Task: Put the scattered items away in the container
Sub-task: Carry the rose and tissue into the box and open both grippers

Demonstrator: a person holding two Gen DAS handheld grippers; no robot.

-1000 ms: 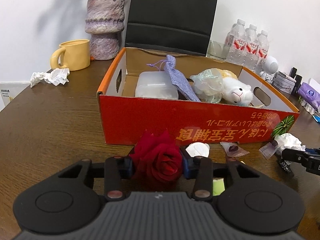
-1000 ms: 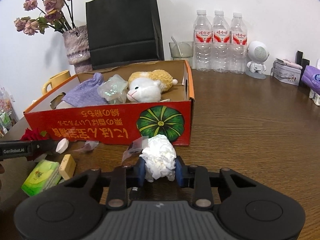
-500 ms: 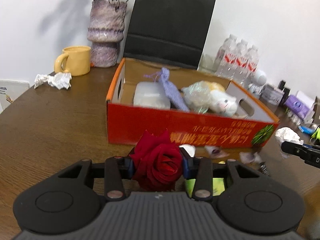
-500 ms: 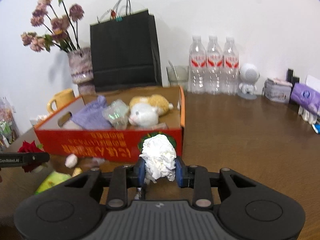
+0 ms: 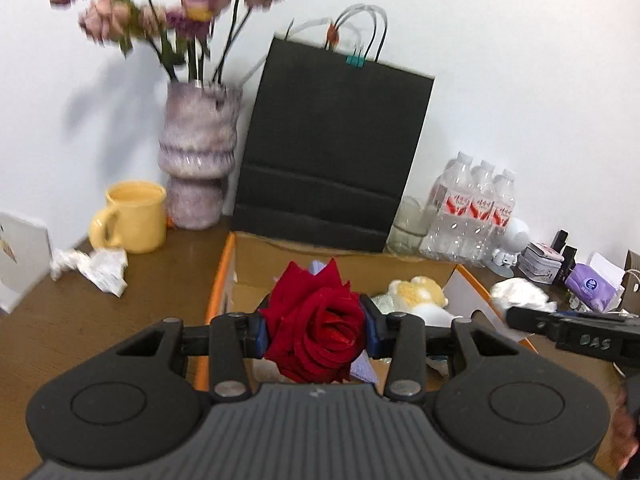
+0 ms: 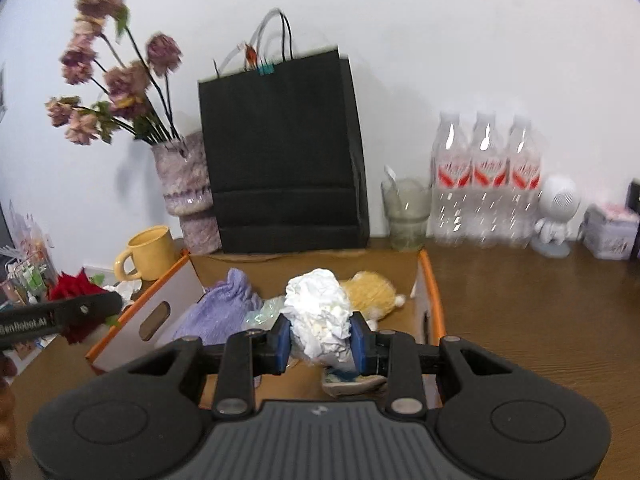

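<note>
My left gripper (image 5: 314, 330) is shut on a red rose (image 5: 316, 332) and holds it up over the near edge of the orange cardboard box (image 5: 218, 284). My right gripper (image 6: 318, 338) is shut on a crumpled white tissue (image 6: 318, 312), raised above the same box (image 6: 430, 280). Inside the box lie a lilac knitted pouch (image 6: 224, 312), a clear wrapper and a yellow-and-white plush toy (image 6: 372, 288). In the right wrist view the left gripper and its rose (image 6: 74, 286) show at the far left. At the right edge of the left wrist view sits the right gripper with its tissue (image 5: 518, 294).
Behind the box stand a black paper bag (image 6: 280, 152), a purple vase of dried flowers (image 5: 198, 160), a yellow mug (image 5: 134, 216), a glass and three water bottles (image 6: 486, 184). A crumpled tissue (image 5: 94, 266) lies left of the box. A small white robot figure (image 6: 558, 214) and tins stand at the right.
Both grippers have risen from the tabletop with the rose and the tissue still held. They now hang over the box instead of in front of its red side.
</note>
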